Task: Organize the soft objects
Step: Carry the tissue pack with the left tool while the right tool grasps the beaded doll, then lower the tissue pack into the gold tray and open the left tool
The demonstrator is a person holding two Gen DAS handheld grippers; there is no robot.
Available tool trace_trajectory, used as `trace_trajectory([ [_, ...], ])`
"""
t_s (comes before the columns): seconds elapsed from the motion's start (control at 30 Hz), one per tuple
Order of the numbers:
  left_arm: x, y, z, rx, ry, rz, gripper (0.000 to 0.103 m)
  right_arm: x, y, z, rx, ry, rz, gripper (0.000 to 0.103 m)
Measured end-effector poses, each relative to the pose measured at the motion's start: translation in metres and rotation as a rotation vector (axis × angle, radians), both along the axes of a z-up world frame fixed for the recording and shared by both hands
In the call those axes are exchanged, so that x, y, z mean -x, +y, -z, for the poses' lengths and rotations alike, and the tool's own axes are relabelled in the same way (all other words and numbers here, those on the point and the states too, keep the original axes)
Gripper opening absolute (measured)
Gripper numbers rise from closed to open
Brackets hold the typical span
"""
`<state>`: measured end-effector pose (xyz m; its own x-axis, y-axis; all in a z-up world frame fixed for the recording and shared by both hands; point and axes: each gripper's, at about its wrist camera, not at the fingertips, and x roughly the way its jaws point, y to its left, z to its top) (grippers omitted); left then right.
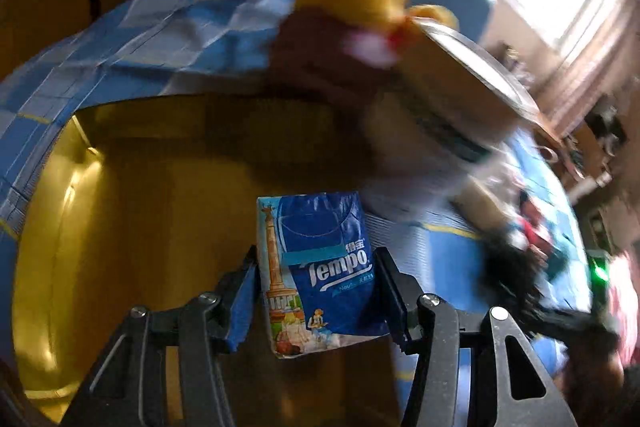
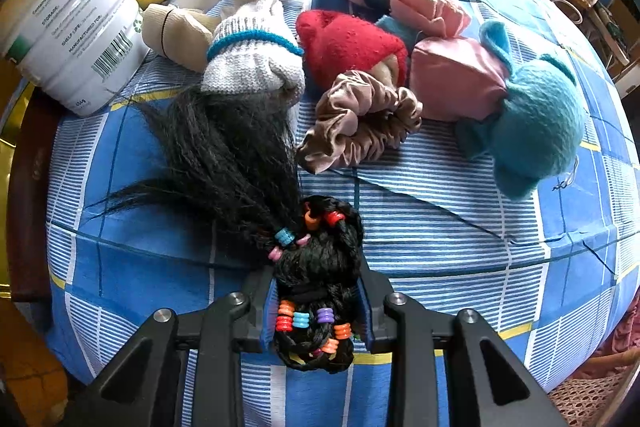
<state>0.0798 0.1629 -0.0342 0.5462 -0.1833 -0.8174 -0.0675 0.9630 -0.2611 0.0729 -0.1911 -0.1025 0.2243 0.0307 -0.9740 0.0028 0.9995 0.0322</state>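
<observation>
Both the left gripper (image 1: 316,283) and right gripper (image 2: 316,301) have black angular linkages, round silver screws and blue-lined fingers.

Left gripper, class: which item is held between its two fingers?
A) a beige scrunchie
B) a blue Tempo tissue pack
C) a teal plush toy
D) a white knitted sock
B: the left wrist view shows the left gripper closed on the blue Tempo tissue pack, its fingers pressing both sides.
</observation>
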Motion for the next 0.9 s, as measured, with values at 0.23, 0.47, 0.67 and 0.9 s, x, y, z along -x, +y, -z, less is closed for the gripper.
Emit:
trace_trajectory([
  [0.23, -0.051, 0.016, 0.026, -0.081, 0.039, -0.045, 0.057, 0.001, 0.002, 0.001, 0.006, -0.003, -0.003, 0.032],
  [0.47, -0.063, 0.023, 0.027, -0.064, 0.028, -0.088, 0.074, 0.001, 0.004, 0.001, 0.016, -0.008, -0.007, 0.032],
  [0.67, -0.023, 0.02, 0.009, -0.056, -0.035, -0.096, 0.077, 0.002, 0.008, 0.001, 0.036, -0.022, -0.01, 0.03],
  [0.9, 0.036, 0.014, -0.001, -0.035, -0.066, -0.062, 0.079, 0.018, 0.011, -0.016, -0.169, -0.07, 0.009, 0.028],
])
